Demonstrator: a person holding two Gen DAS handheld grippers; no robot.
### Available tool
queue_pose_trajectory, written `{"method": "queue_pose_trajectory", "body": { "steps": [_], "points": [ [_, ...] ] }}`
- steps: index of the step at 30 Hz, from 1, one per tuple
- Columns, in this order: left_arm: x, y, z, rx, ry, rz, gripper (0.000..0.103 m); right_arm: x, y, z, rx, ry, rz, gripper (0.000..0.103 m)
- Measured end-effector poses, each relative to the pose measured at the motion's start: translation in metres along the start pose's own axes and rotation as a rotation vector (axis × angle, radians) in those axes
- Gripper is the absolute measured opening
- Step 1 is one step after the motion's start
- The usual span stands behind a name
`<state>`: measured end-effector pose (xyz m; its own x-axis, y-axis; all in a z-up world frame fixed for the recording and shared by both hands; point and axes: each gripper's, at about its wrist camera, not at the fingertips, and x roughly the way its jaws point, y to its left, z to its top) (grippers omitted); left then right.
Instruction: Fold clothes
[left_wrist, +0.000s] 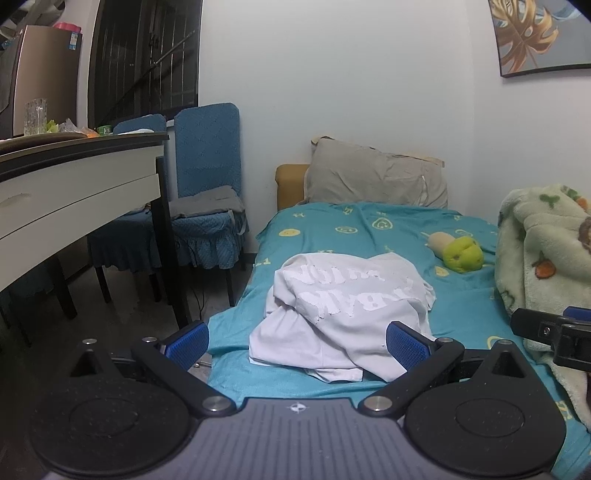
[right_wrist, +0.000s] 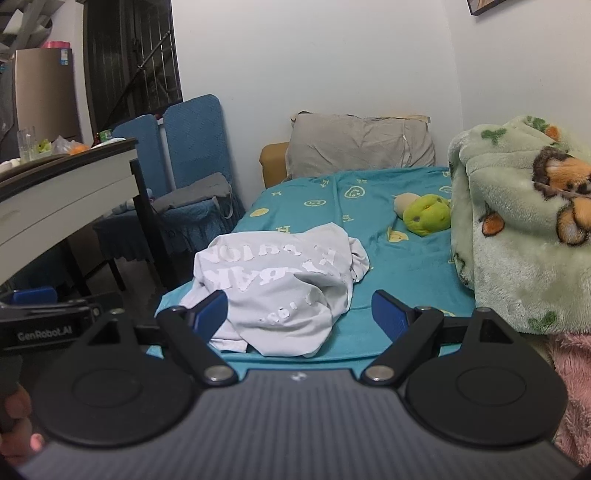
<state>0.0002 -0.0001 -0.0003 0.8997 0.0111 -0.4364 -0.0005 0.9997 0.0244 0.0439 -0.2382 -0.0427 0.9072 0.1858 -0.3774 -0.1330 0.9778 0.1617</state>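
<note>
A crumpled white T-shirt (left_wrist: 343, 306) with white lettering lies in a heap on the teal bed sheet (left_wrist: 369, 229), near the bed's foot end. It also shows in the right wrist view (right_wrist: 280, 284). My left gripper (left_wrist: 297, 345) is open and empty, its blue pads just short of the shirt's near edge. My right gripper (right_wrist: 301, 314) is open and empty, held above the shirt's near side. The right gripper's body shows at the right edge of the left wrist view (left_wrist: 554, 332).
A green plush toy (left_wrist: 461, 253) and a grey pillow (left_wrist: 376, 177) lie further up the bed. A bunched fleece blanket (right_wrist: 524, 221) fills the bed's right side. A white table (left_wrist: 74, 184) and blue-covered chairs (left_wrist: 207, 192) stand to the left.
</note>
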Motion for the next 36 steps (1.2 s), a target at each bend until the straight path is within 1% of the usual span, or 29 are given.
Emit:
{"method": "queue_pose_trajectory", "body": {
  "steps": [5,7,11,18,23,28,30,36],
  "points": [
    [0.003,-0.002,-0.002,0.011,0.001,-0.008,0.103,0.003,-0.001,0.003,0.016,0.019,0.004,0.086],
    [0.005,-0.002,-0.003,0.015,0.002,-0.012,0.103,-0.001,-0.003,0.001,0.025,0.005,-0.001,0.086],
    [0.007,-0.005,-0.005,0.022,0.005,-0.020,0.103,0.005,-0.002,-0.002,0.021,0.014,-0.025,0.086],
    [0.018,-0.007,-0.011,-0.002,0.026,-0.016,0.103,0.003,-0.004,-0.003,0.031,0.002,-0.023,0.086],
    [0.019,-0.008,-0.013,0.009,0.017,0.002,0.103,0.003,-0.002,-0.003,0.025,-0.001,-0.030,0.086],
    [0.022,-0.002,-0.012,-0.050,0.030,-0.027,0.103,0.002,-0.003,-0.002,0.036,-0.005,-0.039,0.086],
    [0.023,-0.001,-0.012,-0.057,0.032,-0.036,0.103,0.003,-0.004,-0.002,0.043,-0.006,-0.046,0.086],
    [0.020,-0.010,-0.016,0.013,-0.008,-0.007,0.103,0.008,-0.005,0.002,0.080,-0.017,-0.070,0.086]
  ]
}}
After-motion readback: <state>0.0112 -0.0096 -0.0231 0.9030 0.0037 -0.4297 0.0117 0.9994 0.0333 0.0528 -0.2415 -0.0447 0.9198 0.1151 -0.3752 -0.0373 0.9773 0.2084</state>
